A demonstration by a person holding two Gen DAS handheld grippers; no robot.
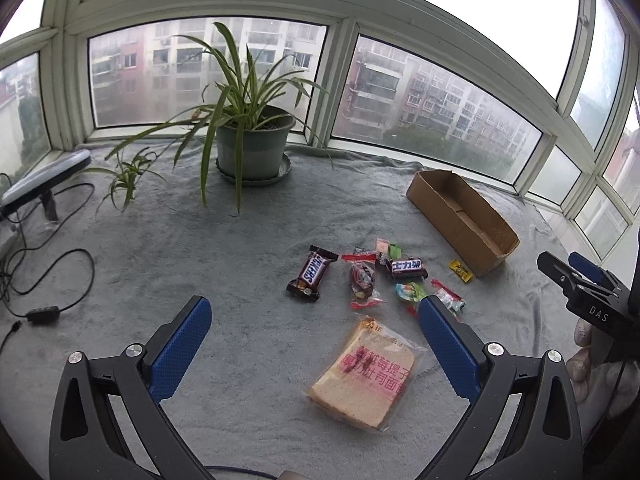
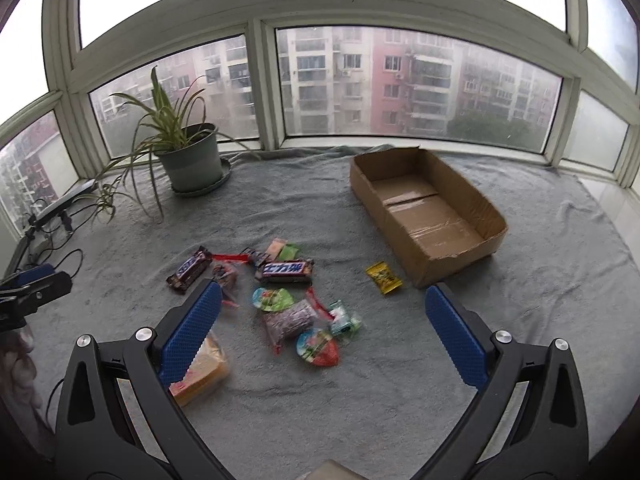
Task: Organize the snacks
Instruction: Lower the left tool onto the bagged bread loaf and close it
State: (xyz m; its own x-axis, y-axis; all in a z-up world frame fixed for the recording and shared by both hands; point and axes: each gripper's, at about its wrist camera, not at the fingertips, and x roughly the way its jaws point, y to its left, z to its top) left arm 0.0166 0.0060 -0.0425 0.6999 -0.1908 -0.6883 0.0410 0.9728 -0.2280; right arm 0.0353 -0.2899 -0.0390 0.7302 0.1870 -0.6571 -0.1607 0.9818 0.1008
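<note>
Both tongs (image 1: 316, 344) (image 2: 322, 332) agape; box (image 2: 460, 258) rim apparently unobstructed.

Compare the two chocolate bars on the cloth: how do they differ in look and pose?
The left chocolate bar shows Latin letters; the right chocolate bar shows Chinese characters. In the right wrist view the left one lies slanted, the right one almost level. The left one lies at the pile's edge; the right one lies among small candies. Both have dark brown wrappers and lie flat.

We see a bench (image 2: 360, 400) draped in grey cloth. At frame centre lie scattered snacks (image 2: 280, 300) and wrapped bread (image 1: 366, 376). An open cardboard box (image 2: 424, 212) sits right, a potted plant (image 2: 192, 160) upper left, cables (image 1: 48, 280) far left.
</note>
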